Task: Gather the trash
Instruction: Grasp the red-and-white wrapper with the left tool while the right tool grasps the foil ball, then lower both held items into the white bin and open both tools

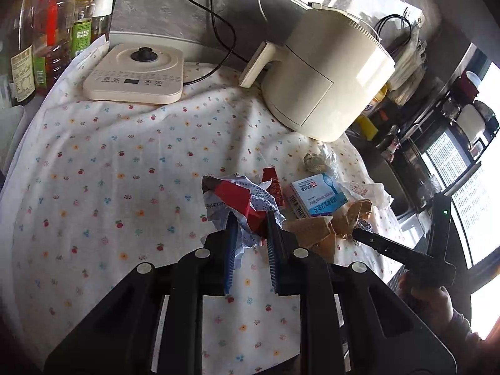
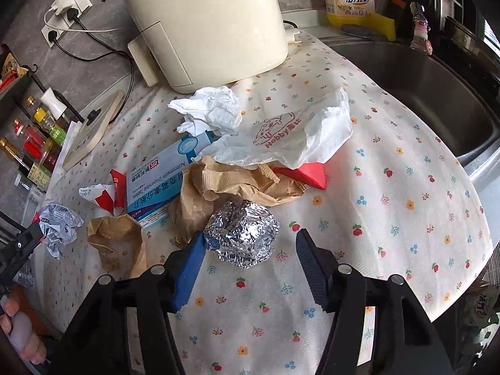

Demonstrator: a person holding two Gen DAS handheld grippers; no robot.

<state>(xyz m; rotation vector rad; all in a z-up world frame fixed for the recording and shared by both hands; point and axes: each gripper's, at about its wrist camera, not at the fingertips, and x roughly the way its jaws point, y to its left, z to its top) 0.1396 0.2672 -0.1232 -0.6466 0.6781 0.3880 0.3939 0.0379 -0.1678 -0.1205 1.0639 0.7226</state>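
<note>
While the left tongs (image 1: 250,218) pinch a crumpled red-and-white wrapper (image 1: 240,204) between their blue pads, nearly closed on it, the right tongs (image 2: 250,247) stand wide apart around a crumpled foil ball (image 2: 242,234) that rests on the floral cloth covering the surface (image 2: 390,218). The foil touches the left pad (image 2: 189,268); the other pad stands apart from it. Just behind the foil lies crumpled brown paper (image 2: 228,184), with a second brown piece (image 2: 120,240) to its left. A blue-and-white medicine box (image 2: 159,181) lies beside the brown paper, partly under a white plastic bag (image 2: 287,137) printed in red. A red folded paper (image 2: 304,175) pokes out beneath that bag, and a white tissue (image 2: 209,112) sits near the cream appliance (image 2: 203,25). A torn red packet (image 2: 107,193) lies left of the box. A steel sink (image 2: 431,93) borders the cloth on the right.
</note>
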